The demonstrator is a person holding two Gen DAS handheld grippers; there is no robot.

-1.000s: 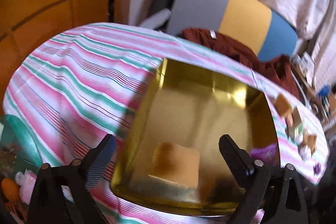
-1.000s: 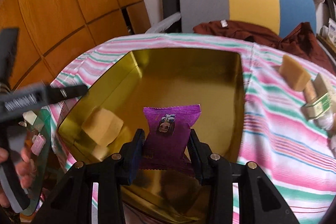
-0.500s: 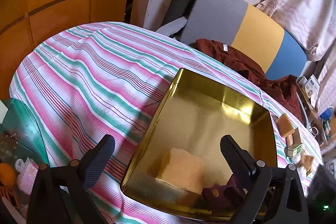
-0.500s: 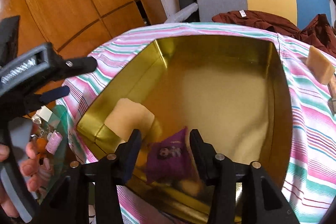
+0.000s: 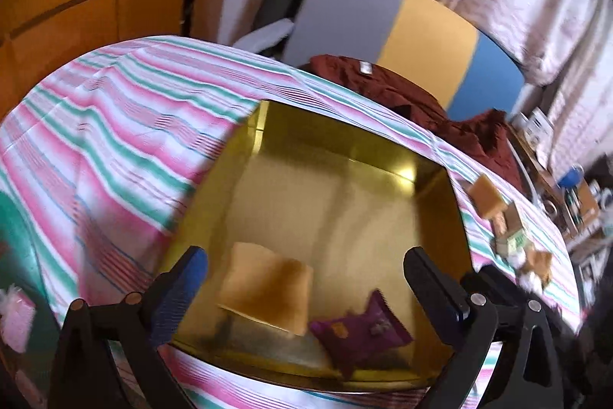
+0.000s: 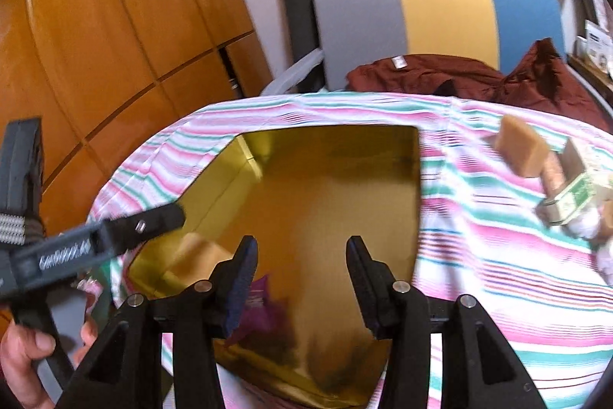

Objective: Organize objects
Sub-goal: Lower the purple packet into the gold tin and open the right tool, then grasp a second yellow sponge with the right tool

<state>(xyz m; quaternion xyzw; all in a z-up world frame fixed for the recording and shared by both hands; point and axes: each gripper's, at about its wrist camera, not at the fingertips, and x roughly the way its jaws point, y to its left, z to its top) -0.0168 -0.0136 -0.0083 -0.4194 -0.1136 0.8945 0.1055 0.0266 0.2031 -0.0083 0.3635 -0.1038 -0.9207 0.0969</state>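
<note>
A gold tray [image 5: 325, 209] lies on the striped tablecloth [image 5: 115, 148]. Near its front edge rest a tan block [image 5: 268, 290] and a purple snack packet [image 5: 360, 328], side by side. My left gripper [image 5: 304, 267] hovers over that edge, open and holding nothing. In the right wrist view my right gripper [image 6: 302, 248] is open above the tray [image 6: 325, 186], nothing between its pads. The purple packet [image 6: 260, 309] lies below, partly hidden by the left finger. The tan block [image 6: 199, 255] sits further left.
On the cloth right of the tray lie another tan block [image 6: 517, 148], a green-and-white box [image 6: 571, 194] and several small items. A hand [image 6: 23, 351] holds the left gripper [image 6: 95, 244] at the tray's left corner. A dark red garment [image 6: 459, 75] and a chair stand behind.
My right gripper opened and let go of the purple packet, which now lies in the tray by the tan block. The right gripper has lifted away. The left gripper stayed open.
</note>
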